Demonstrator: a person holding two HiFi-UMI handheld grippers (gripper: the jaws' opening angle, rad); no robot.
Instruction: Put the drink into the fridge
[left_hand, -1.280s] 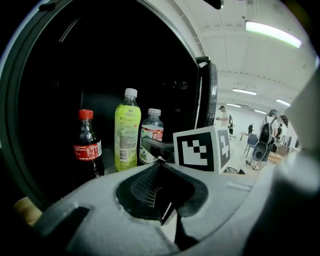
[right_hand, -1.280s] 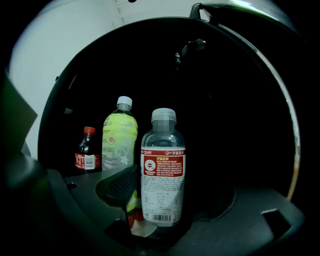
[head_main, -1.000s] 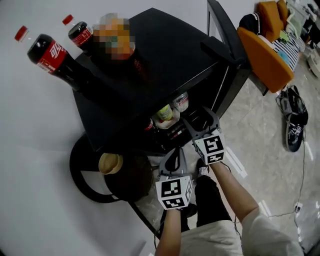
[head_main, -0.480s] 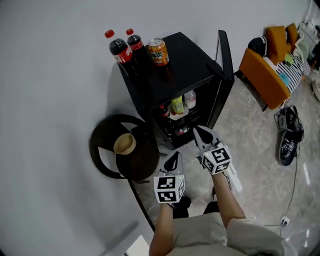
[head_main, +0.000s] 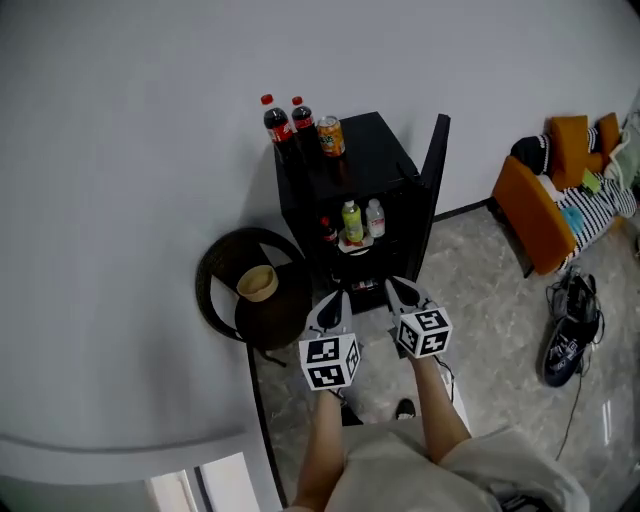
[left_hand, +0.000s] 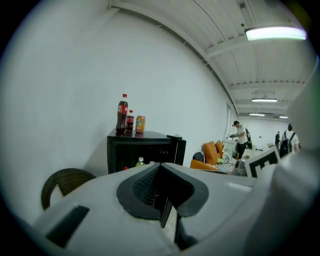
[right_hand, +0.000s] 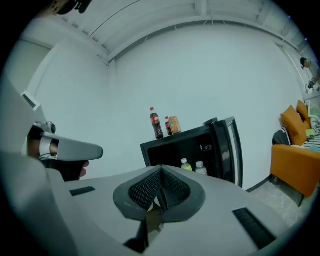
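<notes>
Status: both claws are empty. My left gripper (head_main: 331, 308) has its jaws together with nothing between them. The jaws of my right gripper (head_main: 401, 293) have just been closing and now meet on nothing.

Location of the task item: no drink is in hand. The candidates stand on top of the fridge (head_main: 378, 150), at its rear left corner against the wall: two cola bottles (head_main: 273, 122) and one orange can (head_main: 331, 135). Which of these is the drink meant is not certain from here; I judge it to be one of the three. A green bottle (head_main: 352, 221) and a clear bottle (head_main: 375, 217) are already on a shelf inside.

Governing relation: the candidates lie ahead of both claws and higher, well apart from them. Each stands upright, long axis vertical, so jaws approaching level will close across the body. In the left gripper view the orange can (left_hand: 140, 123) sits above and left of the jaw line; in the right gripper view it (right_hand: 174, 124) sits almost straight above it.

Nearer hand: the left gripper is on the bottles' side. The right gripper is nearer the open door (head_main: 436, 160).
</notes>
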